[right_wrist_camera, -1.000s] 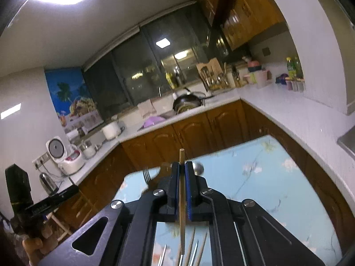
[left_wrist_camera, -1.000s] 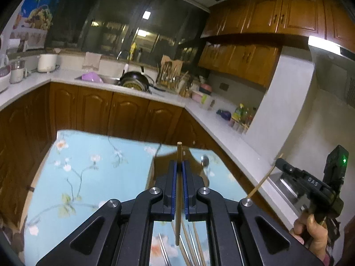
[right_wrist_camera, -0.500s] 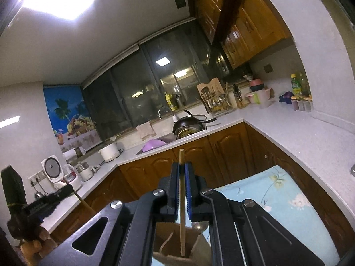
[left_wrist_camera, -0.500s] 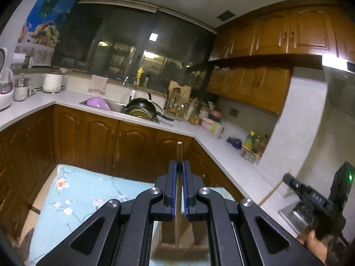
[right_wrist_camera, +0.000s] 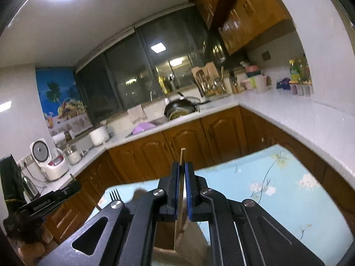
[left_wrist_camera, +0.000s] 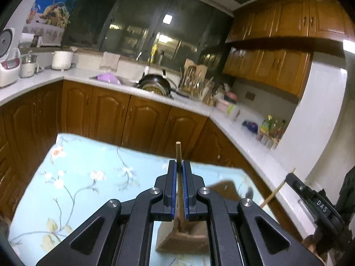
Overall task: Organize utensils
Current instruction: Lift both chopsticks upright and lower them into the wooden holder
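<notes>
Left gripper (left_wrist_camera: 180, 185): clamped on a wooden chopstick (left_wrist_camera: 178, 157); blue pads pinch the shaft, which runs upright between them, with its blunt end standing clear above the fingertips.
Right gripper (right_wrist_camera: 182, 185): likewise clenched on a second chopstick (right_wrist_camera: 182, 158), held the same way, stick along the finger line.
Why held so: judged, a mid-shaft pinch with the stick running lengthwise lets the lower tip be steered straight down into an opening, with no swing.
Chopstick vs left gripper: lower end passes behind the pads and points into the brown holder (left_wrist_camera: 184, 237) directly below; whether the tip touches the holder's floor cannot be told.
Chopstick vs right gripper: lower tip sits at the inner edge of the holder's mouth, seen from the right wrist as a brown box opening (right_wrist_camera: 165, 237) under the jaws.
Holder: stands on the blue floral tablecloth (left_wrist_camera: 84, 177), near its right side in the left view.
Other utensils: fork tines (right_wrist_camera: 115, 195) show at the cloth's edge beside the holder; its handle is hidden.
Step, judged: both sticks poised for dropping into the holder; release not yet made.
Risk, judged: the two sticks converge on one small opening, so they may clash.
</notes>
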`<state>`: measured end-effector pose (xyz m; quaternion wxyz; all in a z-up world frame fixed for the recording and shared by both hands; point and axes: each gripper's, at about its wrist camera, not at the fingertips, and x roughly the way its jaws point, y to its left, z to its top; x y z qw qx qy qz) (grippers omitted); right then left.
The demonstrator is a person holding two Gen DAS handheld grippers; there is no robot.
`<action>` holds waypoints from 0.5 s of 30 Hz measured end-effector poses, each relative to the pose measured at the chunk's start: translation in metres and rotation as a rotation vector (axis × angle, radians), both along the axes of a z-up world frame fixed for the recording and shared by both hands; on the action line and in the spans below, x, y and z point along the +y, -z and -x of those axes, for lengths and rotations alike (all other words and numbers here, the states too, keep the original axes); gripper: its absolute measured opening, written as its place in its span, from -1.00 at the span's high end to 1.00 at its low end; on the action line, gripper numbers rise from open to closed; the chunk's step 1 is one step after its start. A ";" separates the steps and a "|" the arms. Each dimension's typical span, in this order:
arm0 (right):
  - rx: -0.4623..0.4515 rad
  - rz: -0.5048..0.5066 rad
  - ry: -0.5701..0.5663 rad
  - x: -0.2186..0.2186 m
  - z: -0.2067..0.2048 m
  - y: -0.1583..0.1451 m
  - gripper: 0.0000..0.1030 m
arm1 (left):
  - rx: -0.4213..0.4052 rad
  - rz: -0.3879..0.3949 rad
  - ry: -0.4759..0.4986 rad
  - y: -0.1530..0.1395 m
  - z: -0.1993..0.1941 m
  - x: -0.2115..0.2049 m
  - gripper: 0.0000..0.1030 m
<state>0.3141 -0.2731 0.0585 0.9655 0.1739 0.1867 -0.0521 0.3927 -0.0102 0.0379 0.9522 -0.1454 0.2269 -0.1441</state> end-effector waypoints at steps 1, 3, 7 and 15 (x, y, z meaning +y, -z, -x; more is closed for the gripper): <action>0.001 0.003 0.003 -0.001 0.000 0.001 0.90 | -0.002 -0.007 -0.004 0.004 -0.002 -0.004 0.94; 0.000 0.004 0.008 -0.003 0.002 0.002 0.90 | -0.010 -0.020 -0.008 -0.003 -0.007 0.000 0.94; 0.016 0.008 -0.001 -0.005 -0.002 0.000 0.90 | -0.004 -0.021 0.005 -0.014 -0.015 0.004 0.93; 0.027 -0.005 -0.003 -0.007 -0.004 0.000 0.90 | -0.008 -0.030 0.012 -0.011 0.000 0.018 0.92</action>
